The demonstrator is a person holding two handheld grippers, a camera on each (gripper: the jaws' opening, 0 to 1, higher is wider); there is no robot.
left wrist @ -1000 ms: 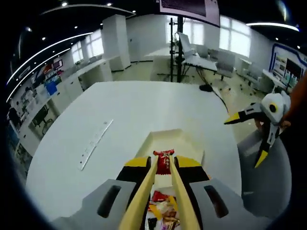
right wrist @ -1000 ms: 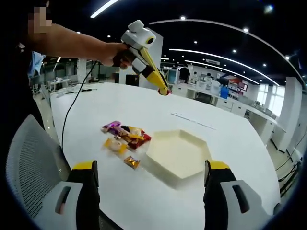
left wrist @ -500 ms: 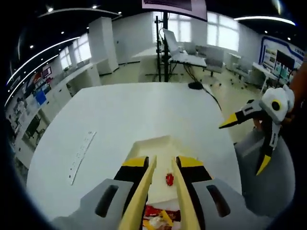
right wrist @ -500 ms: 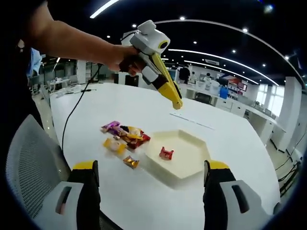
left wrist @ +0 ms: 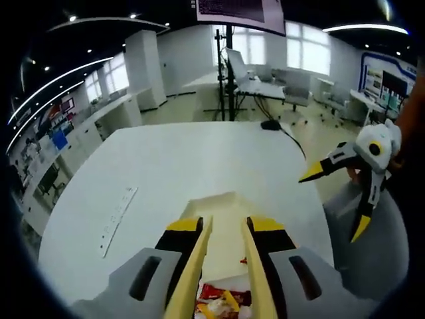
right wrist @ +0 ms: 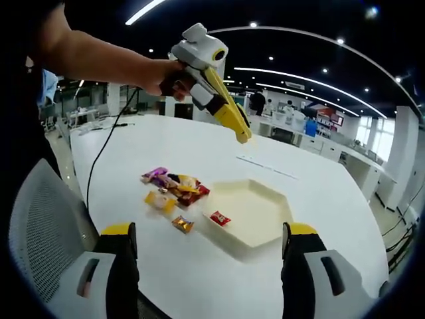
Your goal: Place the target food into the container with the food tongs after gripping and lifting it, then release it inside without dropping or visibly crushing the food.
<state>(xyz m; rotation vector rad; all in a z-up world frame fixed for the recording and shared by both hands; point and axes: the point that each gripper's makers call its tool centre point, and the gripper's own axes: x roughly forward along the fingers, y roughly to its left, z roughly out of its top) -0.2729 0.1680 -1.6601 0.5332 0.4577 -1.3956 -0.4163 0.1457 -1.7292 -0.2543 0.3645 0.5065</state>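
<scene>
The left gripper (right wrist: 242, 135) is held slightly parted and empty above the hexagonal container (right wrist: 249, 216), where a red candy (right wrist: 220, 218) lies near its wall. The right gripper (right wrist: 209, 249) is held wide open, empty, over the bare tabletop (right wrist: 199, 272) edge. Loose snacks (right wrist: 171, 189) are piled just beside the container.

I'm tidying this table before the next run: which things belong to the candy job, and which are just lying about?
Belongs to the job:
- red wrapped candy in the cream hexagonal tray
- pile of wrapped candies
- left gripper

Just lying about:
- white power strip
- black cable
- grey mesh chair

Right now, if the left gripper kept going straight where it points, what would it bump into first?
Probably the cream tray: the left gripper hangs above it, tips angled down. Depth is unclear, though.
</scene>
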